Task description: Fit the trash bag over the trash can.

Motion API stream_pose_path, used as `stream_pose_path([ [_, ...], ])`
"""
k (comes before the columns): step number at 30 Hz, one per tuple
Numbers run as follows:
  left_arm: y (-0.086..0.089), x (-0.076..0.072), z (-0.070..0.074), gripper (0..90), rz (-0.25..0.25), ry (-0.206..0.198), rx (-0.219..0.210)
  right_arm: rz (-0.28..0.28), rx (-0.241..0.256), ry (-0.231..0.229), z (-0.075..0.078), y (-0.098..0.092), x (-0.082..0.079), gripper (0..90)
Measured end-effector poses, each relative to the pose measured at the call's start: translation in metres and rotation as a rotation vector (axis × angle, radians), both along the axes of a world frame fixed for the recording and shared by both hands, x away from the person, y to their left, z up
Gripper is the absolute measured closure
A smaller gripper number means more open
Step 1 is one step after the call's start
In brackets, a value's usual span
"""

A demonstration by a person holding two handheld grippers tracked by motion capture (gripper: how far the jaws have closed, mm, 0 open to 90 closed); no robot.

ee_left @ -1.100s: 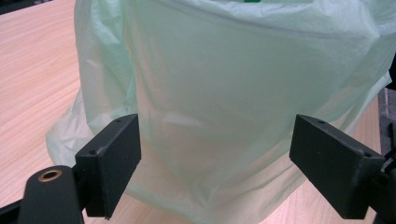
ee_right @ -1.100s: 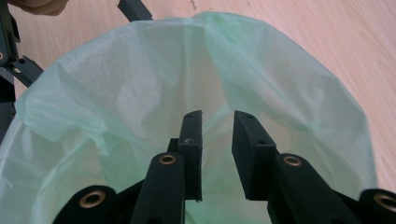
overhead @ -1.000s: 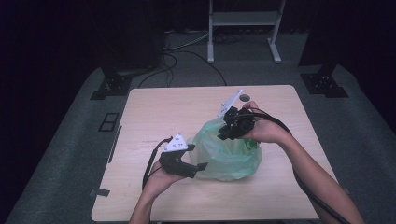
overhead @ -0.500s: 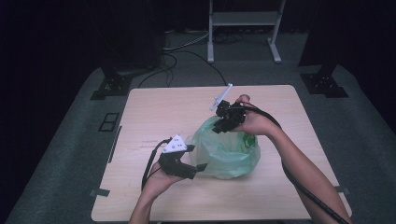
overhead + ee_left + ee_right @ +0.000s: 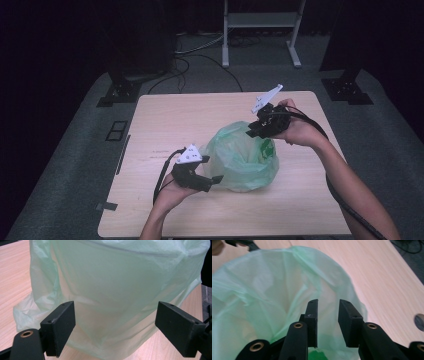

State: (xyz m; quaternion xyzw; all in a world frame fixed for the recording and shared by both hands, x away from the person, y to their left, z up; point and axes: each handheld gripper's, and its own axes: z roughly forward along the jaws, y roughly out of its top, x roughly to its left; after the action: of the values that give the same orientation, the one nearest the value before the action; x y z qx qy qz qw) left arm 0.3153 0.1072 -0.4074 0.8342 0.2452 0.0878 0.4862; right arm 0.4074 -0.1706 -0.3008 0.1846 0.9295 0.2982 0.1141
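The wooden table (image 5: 165, 120) carried a pale green plastic bag (image 5: 240, 160) a little right of its middle, puffed up and resting on the board; through the film on its right side a darker green patch (image 5: 268, 150) showed, though what it was could not be told. The left gripper (image 5: 212, 180) sat low at the bag's near left edge, its jaws spread wide with the film bulging just ahead of them and nothing between them, so it held nothing. The right gripper (image 5: 252, 131) hung over the bag's far upper rim, tilted downward; in the right gripper view its jaws stood partly parted with a narrow gap and no film visibly pinched, so they looked released rather than clenched. Judging from this, the work on the bag was at an early stage: neither side of the bag was gripped; a grasp on the rim and on the near edge was yet to be made.
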Motion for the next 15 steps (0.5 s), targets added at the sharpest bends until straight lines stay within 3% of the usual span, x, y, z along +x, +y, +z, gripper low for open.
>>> stream_pose_path([
  [7, 0.000, 0.000, -0.002, 15.5, -0.005, 0.009, 0.000, -0.042, 0.001, -0.065, -0.009, -0.006, 0.007, 67.9],
  [13, -0.001, 0.000, -0.002, 15.5, -0.008, 0.014, -0.005, -0.056, -0.021, -0.065, -0.016, -0.005, 0.013, 68.7],
  [15, -0.001, 0.000, -0.002, 15.5, -0.006, 0.016, -0.006, -0.072, -0.025, -0.041, -0.020, -0.005, 0.015, 73.9],
])
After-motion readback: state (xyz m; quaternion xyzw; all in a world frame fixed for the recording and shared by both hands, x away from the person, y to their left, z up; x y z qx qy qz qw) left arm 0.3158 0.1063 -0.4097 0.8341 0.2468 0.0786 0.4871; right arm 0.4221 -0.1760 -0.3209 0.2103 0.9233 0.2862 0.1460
